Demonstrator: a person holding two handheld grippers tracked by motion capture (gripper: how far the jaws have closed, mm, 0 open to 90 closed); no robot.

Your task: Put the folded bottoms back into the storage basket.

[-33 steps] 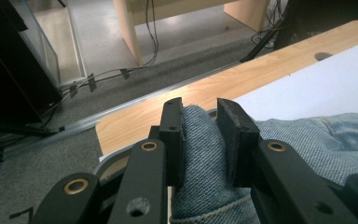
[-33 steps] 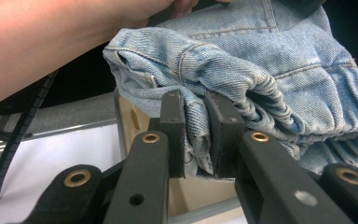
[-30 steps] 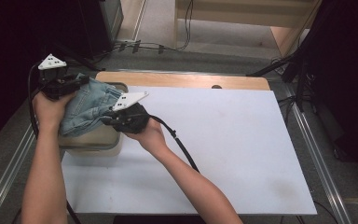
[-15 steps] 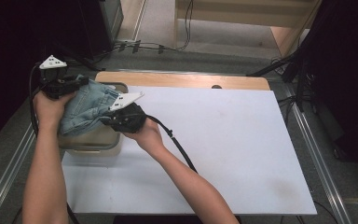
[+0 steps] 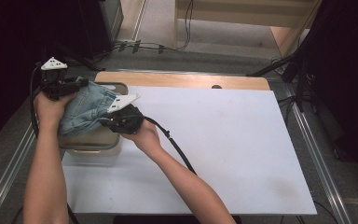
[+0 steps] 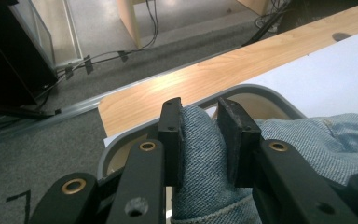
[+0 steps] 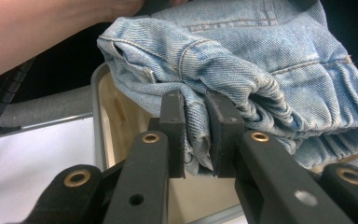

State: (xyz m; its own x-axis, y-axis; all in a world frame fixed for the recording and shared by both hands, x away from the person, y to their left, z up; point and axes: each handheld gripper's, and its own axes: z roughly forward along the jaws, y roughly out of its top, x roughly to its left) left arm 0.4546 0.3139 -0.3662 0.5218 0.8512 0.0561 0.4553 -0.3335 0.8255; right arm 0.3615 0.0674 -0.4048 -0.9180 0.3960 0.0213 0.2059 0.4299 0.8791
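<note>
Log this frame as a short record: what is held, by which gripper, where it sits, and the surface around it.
item: folded light-blue denim garment
left gripper: shut on a fold of the denim
right gripper: shut on the denim's bunched edge
container: grey-rimmed bin with a beige inside, at the table's left end
item position: over the bin, held at both ends; contact with the bin's floor cannot be told
surface: white sheet on a wooden table

Both forearms reach in from the near edge toward the far left corner. The left gripper is clamped tight, pads pinching, and the right gripper pinches hard too, wrist angled left.
</note>
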